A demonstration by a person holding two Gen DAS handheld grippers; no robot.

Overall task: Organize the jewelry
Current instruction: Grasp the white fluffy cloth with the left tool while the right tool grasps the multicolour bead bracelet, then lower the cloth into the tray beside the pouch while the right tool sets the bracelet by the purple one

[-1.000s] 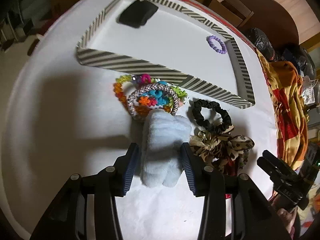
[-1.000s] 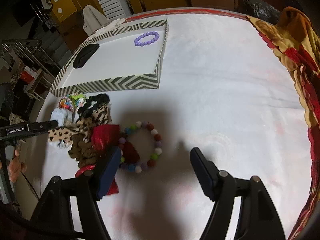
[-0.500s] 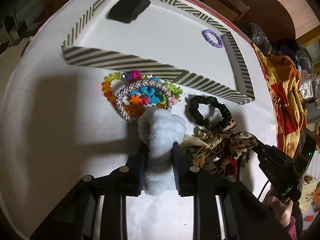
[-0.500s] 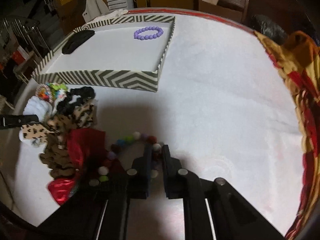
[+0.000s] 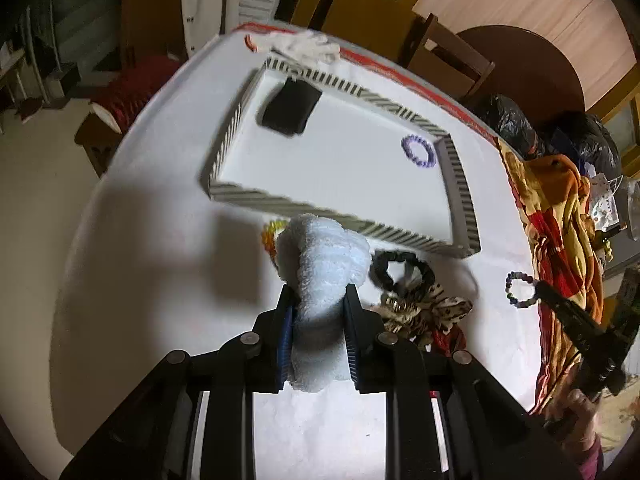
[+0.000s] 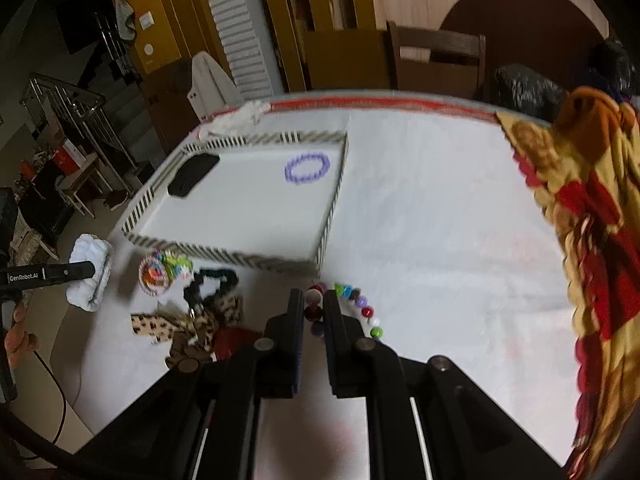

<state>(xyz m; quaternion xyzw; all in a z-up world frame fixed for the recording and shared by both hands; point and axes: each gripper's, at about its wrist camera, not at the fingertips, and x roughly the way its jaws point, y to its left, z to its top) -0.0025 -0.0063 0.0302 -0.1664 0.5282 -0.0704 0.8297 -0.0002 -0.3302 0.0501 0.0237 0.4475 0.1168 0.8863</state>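
While both wrist views are partly motion-blurred, I can read the grips well enough. My left gripper (image 5: 318, 300) is clamped on the pale blue fluffy scrunchie (image 5: 322, 264), which bulges out past the fingertips at centre frame and sits in front of the near wall of the striped tray (image 5: 456, 168). My right gripper (image 6: 311, 304) is closed on the multicoloured bead bracelet (image 6: 362, 308); in the right wrist view the beads trail out to the right of the fingers, and in the left wrist view the same bracelet hangs as a loop off that gripper's tip at right of frame (image 5: 520, 290). I see the tray in the upper half of both views, holding a purple bead bracelet (image 6: 307, 167) near its right wall and a black pouch (image 6: 193, 174) toward its far left corner. On the white tablecloth (image 6: 440, 220), just below the tray's near wall, lies the loose pile: a colourful beaded bangle cluster (image 6: 160, 272), a black scrunchie (image 6: 210, 282), a leopard-print bow (image 6: 188, 326) and something red (image 6: 234, 340) beside it, too blurred to identify. An orange-red patterned cloth (image 6: 592, 216) drapes along the right edge of frame.
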